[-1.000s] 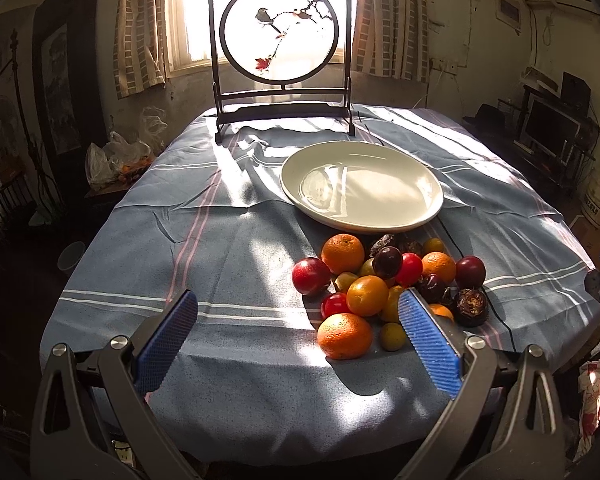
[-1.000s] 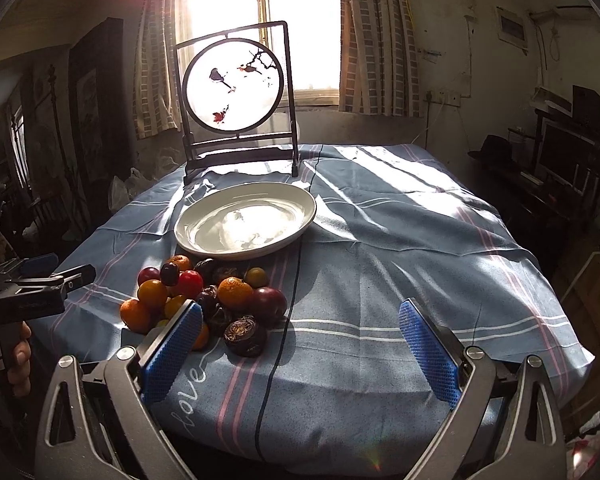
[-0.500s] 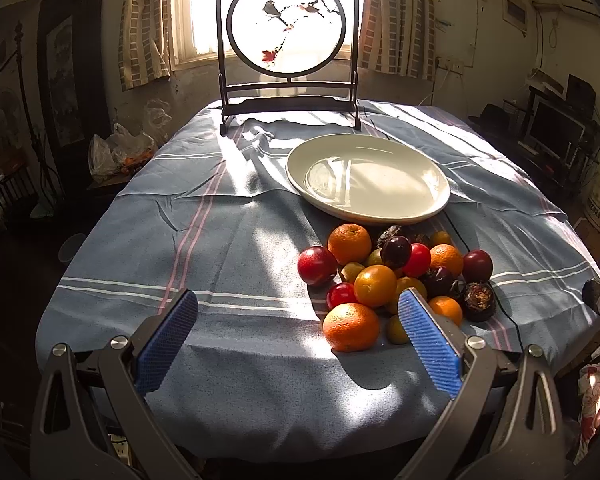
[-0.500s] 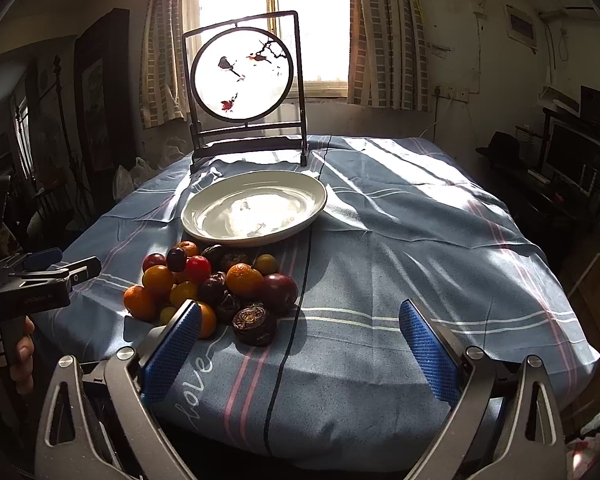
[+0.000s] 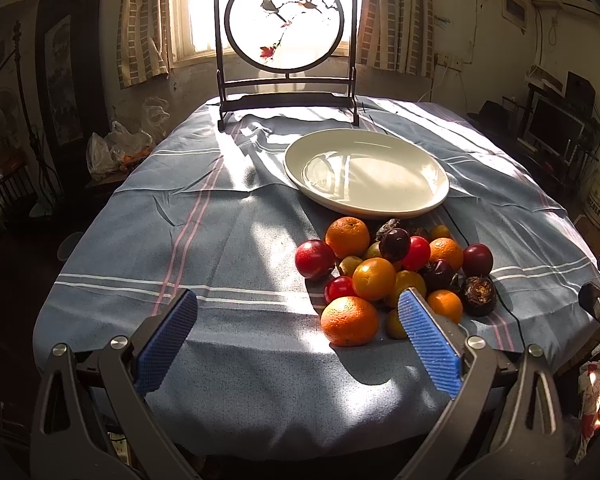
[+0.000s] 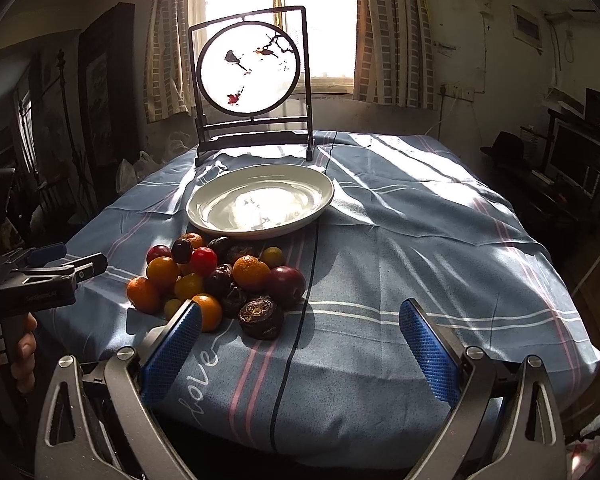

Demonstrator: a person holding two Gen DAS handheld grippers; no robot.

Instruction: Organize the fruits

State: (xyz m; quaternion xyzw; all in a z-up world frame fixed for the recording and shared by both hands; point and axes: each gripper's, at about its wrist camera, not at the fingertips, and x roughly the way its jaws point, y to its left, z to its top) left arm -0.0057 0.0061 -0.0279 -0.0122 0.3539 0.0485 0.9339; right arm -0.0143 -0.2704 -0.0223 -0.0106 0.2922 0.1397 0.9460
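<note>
Ahead of the left gripper (image 5: 298, 334) and a little to its right, the fruit pile (image 5: 392, 276) lies on the tabletop (image 5: 220, 240), its nearest orange (image 5: 350, 321) just inside the gripper's right finger. Beyond the pile, almost touching it, lies the plate (image 5: 366, 174); behind the plate, at the far edge, stands the framed round screen (image 5: 286, 26). From the right gripper (image 6: 300, 348), the pile (image 6: 216, 276) lies ahead to the left, the plate (image 6: 260, 202) behind it, and the left gripper (image 6: 48, 276) further left, beside the pile.
</note>
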